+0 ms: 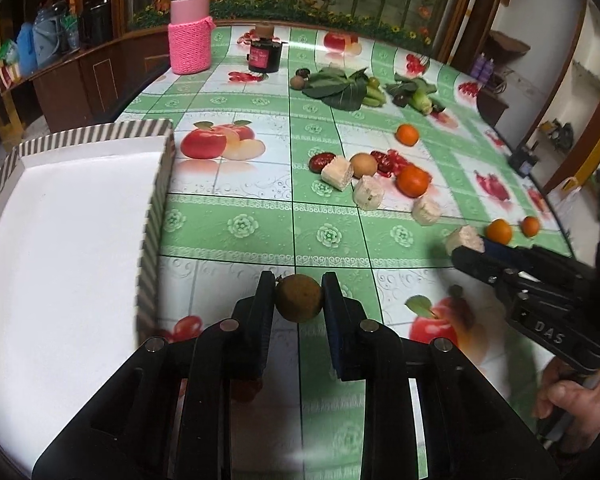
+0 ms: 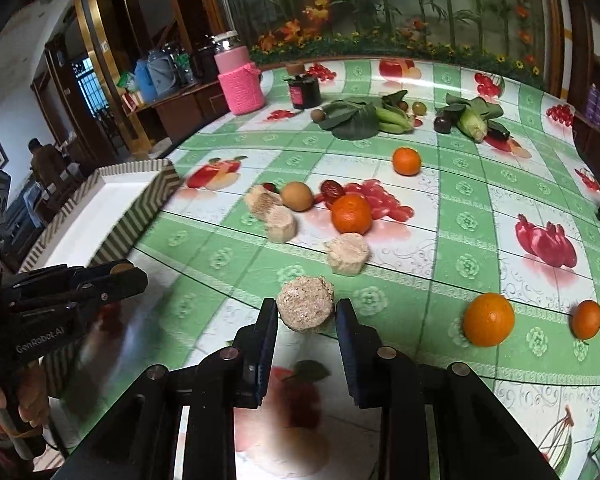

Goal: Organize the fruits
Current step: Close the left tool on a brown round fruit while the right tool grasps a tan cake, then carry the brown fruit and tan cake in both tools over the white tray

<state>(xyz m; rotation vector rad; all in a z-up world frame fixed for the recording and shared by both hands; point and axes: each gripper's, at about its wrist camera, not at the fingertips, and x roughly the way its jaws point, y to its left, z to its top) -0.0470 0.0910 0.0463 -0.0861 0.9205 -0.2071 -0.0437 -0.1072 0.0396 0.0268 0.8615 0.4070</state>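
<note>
My left gripper (image 1: pixel 299 298) is shut on a small round brown fruit (image 1: pixel 299 298), held above the tablecloth just right of the white striped-rim tray (image 1: pixel 156 184). My right gripper (image 2: pixel 307 314) is around a beige cake chunk (image 2: pixel 306 309); its jaws stand close beside it, and contact is unclear. In the left wrist view this gripper (image 1: pixel 470 254) reaches in from the right. Oranges (image 2: pixel 488 319) (image 2: pixel 351 214) (image 2: pixel 406 161), an egg-like brown fruit (image 2: pixel 297 196) and a red date (image 2: pixel 332 190) lie on the table.
More beige cake chunks (image 2: pixel 347 254) (image 2: pixel 279 224) lie mid-table. Leafy greens (image 2: pixel 350 118), green bananas (image 2: pixel 392 120) and corn (image 2: pixel 474 126) lie at the back. A pink-sleeved jar (image 2: pixel 240 80) and a dark jar (image 2: pixel 304 90) stand far left. The tray also shows in the right wrist view (image 2: pixel 112 208).
</note>
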